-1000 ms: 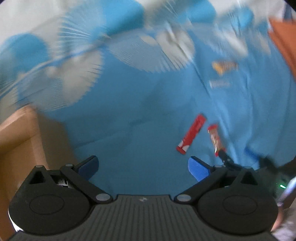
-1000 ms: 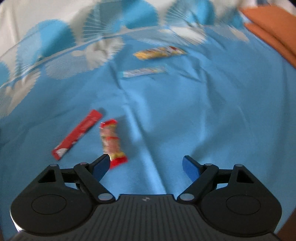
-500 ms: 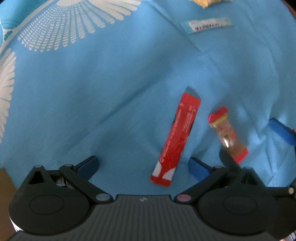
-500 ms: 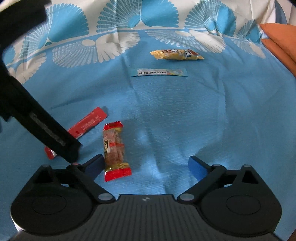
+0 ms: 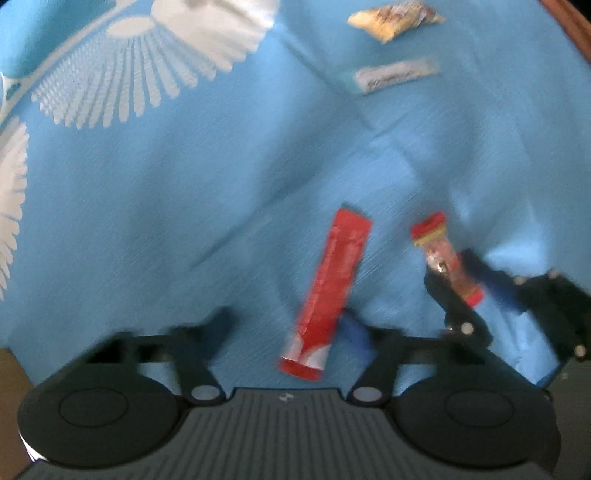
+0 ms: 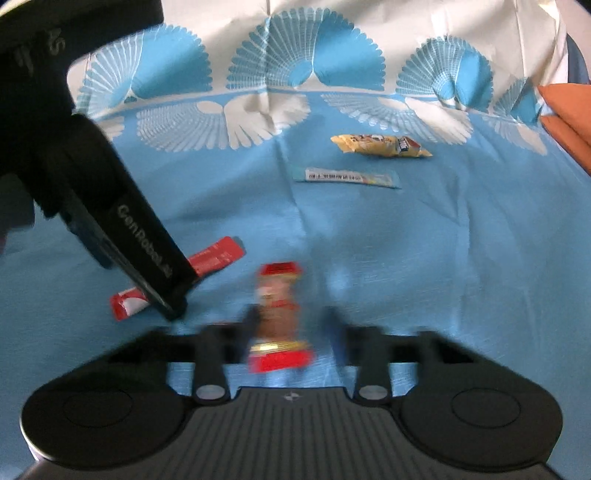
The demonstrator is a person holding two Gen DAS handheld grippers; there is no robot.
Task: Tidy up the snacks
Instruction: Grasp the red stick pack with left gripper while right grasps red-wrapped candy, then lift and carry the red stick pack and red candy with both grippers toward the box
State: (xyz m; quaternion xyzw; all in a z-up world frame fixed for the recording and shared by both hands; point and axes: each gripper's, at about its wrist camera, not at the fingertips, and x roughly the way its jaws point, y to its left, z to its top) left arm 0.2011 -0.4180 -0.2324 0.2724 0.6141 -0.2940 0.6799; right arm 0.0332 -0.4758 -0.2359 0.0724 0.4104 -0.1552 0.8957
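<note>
from the left wrist view, my left gripper [image 5: 291, 328] sits low over the blue tablecloth [image 5: 184, 206], and the flat red sachet [image 5: 328, 291] lies with its long axis running roughly 12 to 6, tilted a touch toward 1. its lower end falls between my fingers, nearer the right one at about 1 o'clock of the gap's middle; the jaws look partly closed but blur hides whether either pad touches it, so i cannot tell if this claw is gripping yet. at 3 o'clock the right gripper [image 5: 476, 280] straddles the clear red-capped candy pack [image 5: 447, 264]. a yellow snack bag [image 5: 391, 20] and a pale blue stick pack [image 5: 397, 75] lie well apart at 1 o'clock. from the right wrist view, the candy pack [image 6: 280, 317] stands straight ahead at 12, long axis pointing away from me, its middle between the blurred fingers; the jaws look narrowed around it, though i cannot tell whether they are clamped. the left gripper's body crosses at 10 o'clock over the sachet [image 6: 207, 266]. i judge each arm is nearest its own target, and both need only a squeeze.
</note>
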